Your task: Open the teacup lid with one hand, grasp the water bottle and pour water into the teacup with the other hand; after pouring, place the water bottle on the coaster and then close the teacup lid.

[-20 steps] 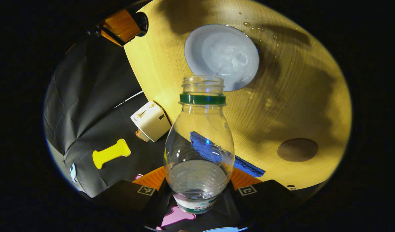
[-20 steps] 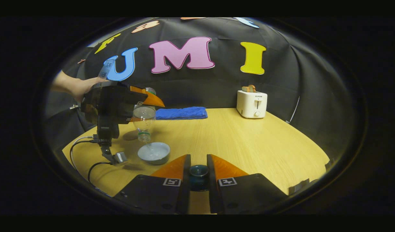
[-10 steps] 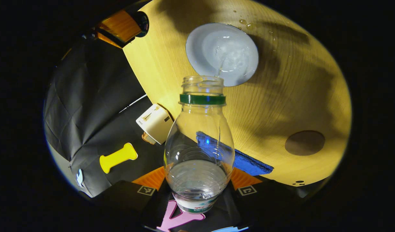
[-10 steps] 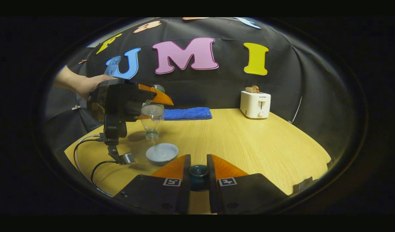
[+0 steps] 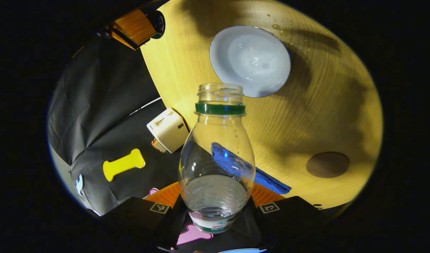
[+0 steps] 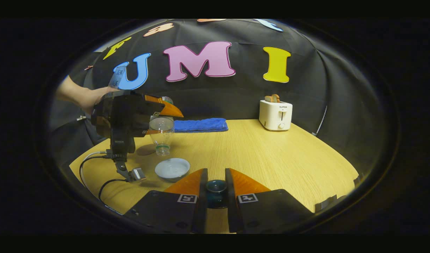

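1. Water bottle (image 5: 217,158) — uncapped, part full, mouth tipped down over the teacup (image 5: 250,60). My left gripper (image 5: 215,207) has its two fingers pressed on the bottle's lower body. No stream shows at the mouth now, so I judge the pour about done.
2. Teacup stands open on the table (image 5: 323,105) with water in it; in the right gripper view it sits near me, left of centre (image 6: 172,168). Droplets lie on the wood at its far side — if I swing the bottle away before righting it, more will spill.
3. Coaster (image 5: 328,164) lies well apart from the cup. The bottle must travel there and land upright; a tilted set-down on that small disc could topple it, open-mouthed.
4. My right gripper (image 6: 216,186) is closed on the dark knob of the lid (image 6: 216,185), held near and right of the cup. A loosened pinch would drop it.
5. A cable (image 6: 106,182) trails beside the cup — it could snag as I move.
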`<state>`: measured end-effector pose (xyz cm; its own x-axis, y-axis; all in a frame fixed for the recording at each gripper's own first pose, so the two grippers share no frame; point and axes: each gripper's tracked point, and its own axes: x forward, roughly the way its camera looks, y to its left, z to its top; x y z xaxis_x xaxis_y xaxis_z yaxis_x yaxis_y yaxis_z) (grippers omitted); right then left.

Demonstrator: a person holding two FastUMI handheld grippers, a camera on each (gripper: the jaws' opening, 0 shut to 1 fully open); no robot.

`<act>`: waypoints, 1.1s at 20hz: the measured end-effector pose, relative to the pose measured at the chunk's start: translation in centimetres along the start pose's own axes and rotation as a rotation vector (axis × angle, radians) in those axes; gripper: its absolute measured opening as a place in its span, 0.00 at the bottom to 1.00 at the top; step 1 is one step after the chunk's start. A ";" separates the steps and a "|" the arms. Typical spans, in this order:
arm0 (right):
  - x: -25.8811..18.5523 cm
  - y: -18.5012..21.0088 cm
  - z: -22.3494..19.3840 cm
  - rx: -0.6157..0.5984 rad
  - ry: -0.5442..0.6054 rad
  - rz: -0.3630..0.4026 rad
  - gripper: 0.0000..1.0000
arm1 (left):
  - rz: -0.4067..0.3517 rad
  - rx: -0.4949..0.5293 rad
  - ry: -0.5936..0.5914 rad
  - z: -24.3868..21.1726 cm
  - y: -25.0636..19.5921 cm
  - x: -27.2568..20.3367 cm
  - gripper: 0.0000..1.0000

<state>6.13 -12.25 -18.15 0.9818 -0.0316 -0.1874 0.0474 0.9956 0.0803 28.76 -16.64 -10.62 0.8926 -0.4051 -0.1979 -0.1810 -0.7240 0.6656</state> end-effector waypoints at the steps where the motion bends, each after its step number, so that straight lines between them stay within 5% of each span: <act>1: 0.0 -0.1 0.3 -0.001 -0.004 0.000 0.27 | -0.001 -0.056 -0.003 0.0 -0.3 0.0 0.77; 3: 0.0 -0.3 1.0 -0.004 -0.015 0.000 0.22 | 0.011 -0.222 -0.044 0.4 -0.5 -0.8 0.77; 4: 0.1 -0.3 1.3 -0.006 -0.019 0.001 0.33 | 0.034 -0.306 -0.086 0.7 -0.6 -1.0 0.77; 7: 0.3 -0.4 2.0 -0.021 -0.026 0.007 0.27 | 0.044 -0.588 -0.072 -1.0 -1.5 -2.6 0.77; 10: 0.4 -0.2 2.5 -0.038 -0.029 0.017 0.33 | 0.064 -0.984 -0.009 -3.6 -1.8 -4.2 0.77; 18: 1.5 2.6 3.2 -0.027 -0.021 0.072 0.27 | 0.206 -2.077 0.134 -8.0 -4.9 -5.0 0.77; 22: 1.9 3.8 3.3 -0.025 -0.022 0.083 0.27 | 0.263 -2.316 0.123 -6.7 -6.5 -3.3 0.78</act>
<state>8.79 -8.82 -14.96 0.9860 0.0495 -0.1594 -0.0387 0.9968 0.0702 29.78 -6.87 -9.45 0.9644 -0.2624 -0.0342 0.2644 0.9606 0.0852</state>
